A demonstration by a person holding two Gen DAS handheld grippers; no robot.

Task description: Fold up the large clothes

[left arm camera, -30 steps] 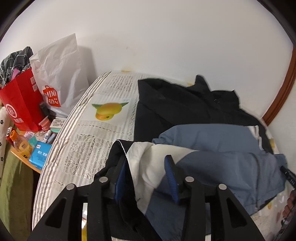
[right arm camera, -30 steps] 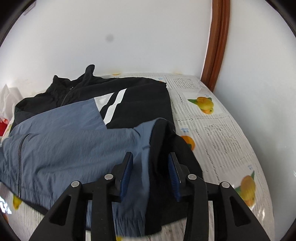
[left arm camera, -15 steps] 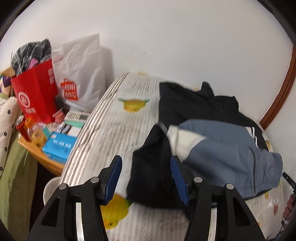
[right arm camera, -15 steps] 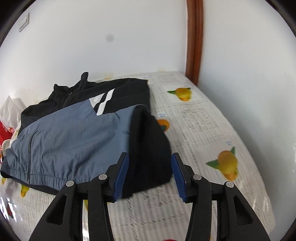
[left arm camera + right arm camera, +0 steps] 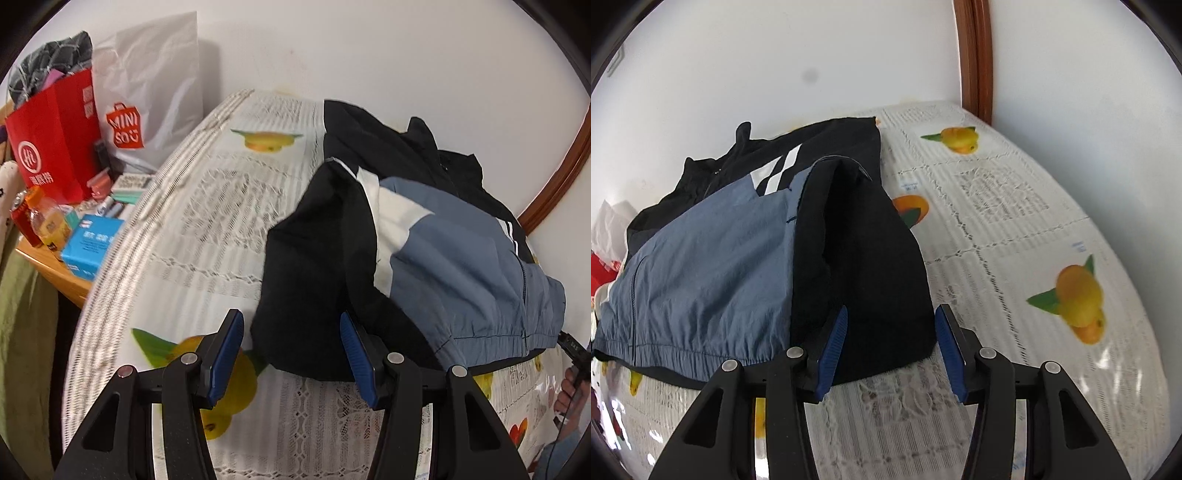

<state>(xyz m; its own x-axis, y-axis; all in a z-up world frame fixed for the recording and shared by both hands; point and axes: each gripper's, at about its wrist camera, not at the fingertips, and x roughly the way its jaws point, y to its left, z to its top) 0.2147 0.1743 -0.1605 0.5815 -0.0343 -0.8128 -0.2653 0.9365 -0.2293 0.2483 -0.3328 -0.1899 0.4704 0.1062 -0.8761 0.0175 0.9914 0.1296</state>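
A blue, black and white jacket (image 5: 461, 251) lies on the bed with its collar toward the wall. Its black sleeve (image 5: 314, 258) is folded inward over the left side. My left gripper (image 5: 291, 350) hovers open at that fold's near edge, and its left pad stands apart from the cloth. In the right wrist view the jacket (image 5: 713, 258) shows its other black sleeve (image 5: 868, 240) folded over the blue front. My right gripper (image 5: 892, 347) is open just above that sleeve's near hem, pads not pressing it.
The bed cover (image 5: 207, 221) is white lace with printed oranges. Left of the bed a wooden side table (image 5: 48, 269) carries a red bag (image 5: 51, 140), a white bag (image 5: 147, 92) and a blue box (image 5: 92, 243). Wooden trim (image 5: 975, 55) runs up the corner. A hand (image 5: 569, 387) shows at the right edge.
Both grippers let go of the sleeve cloth that they held, widened their jaws and drew back toward the near bed edge. The sleeves now lie folded on the jacket.
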